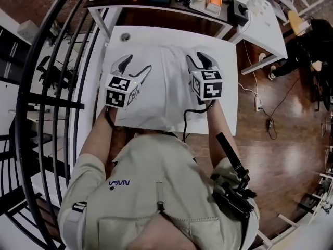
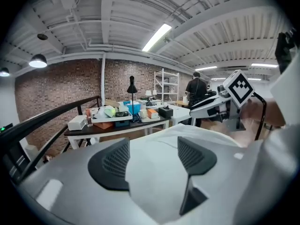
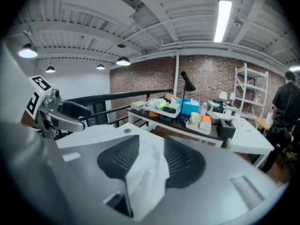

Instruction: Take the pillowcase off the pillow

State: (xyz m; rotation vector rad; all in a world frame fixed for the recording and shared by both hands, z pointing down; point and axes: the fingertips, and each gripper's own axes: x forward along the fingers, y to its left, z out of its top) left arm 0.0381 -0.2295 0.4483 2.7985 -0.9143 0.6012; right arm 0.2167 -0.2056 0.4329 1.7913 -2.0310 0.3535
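Pillowcase [image 1: 161, 87]: white cloth, spread with the pillow on the white table [image 1: 225, 79], between both grippers and directly ahead of the person. Pillow inside not distinguishable from its cover in any view.

Handling, as judged: light, limp, not fragile. Likely to fold, bunch and slide over the filling rather than hold shape. Expect some drag against the table top. Take hold at the open hem or at a corner, one layer only. Avoid pinching the filling together with the cover. Hem position not identifiable from these views.

Left gripper [image 1: 134, 66]: fingers spread wide, white cloth lying in the gap, pressed by neither pad. Right gripper [image 1: 200, 60]: fingers partly apart, a loose fold of pillowcase [image 3: 145, 172] standing between the pads, not clamped.

Containers, all on the dark side table [image 1: 171, 3] beyond the white one:
- white tray [image 3: 202, 124], holding an orange block and a pale cup;
- blue bin [image 3: 190, 108], contents hidden;
- second tray [image 2: 108, 118], holding a green item and dark objects;
- black tissue box [image 3: 226, 127].

None needed for the task.
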